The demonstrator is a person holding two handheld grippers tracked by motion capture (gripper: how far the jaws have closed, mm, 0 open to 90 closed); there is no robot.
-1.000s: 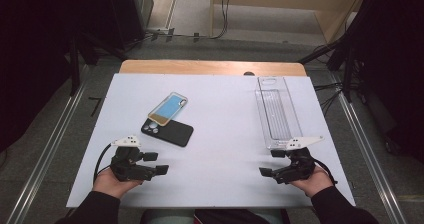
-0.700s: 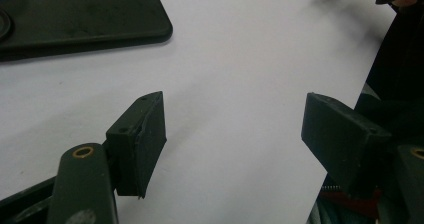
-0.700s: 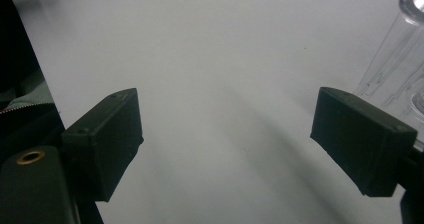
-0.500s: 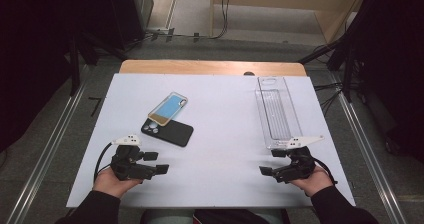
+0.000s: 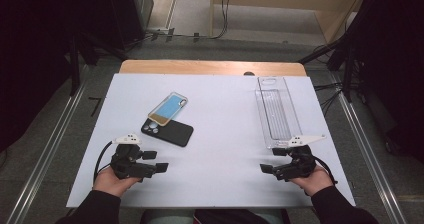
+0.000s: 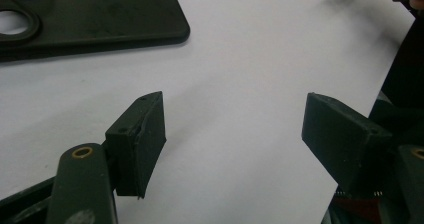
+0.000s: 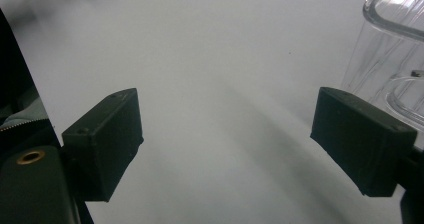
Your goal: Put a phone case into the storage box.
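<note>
A black phone case lies left of the table's middle, and a clear case with a blue and amber insert overlaps its far end. The black case's edge fills the top left of the left gripper view. A long clear plastic tray sits at the right; its rounded corner shows in the right gripper view. My left gripper rests open on the white sheet near the front left, jaws pointing right, nothing between them. My right gripper rests open at the front right, just below the tray, jaws pointing left.
A white sheet covers the table, with a wooden strip along the far edge. Metal rails run down both sides, and cables lie on the floor beyond the table.
</note>
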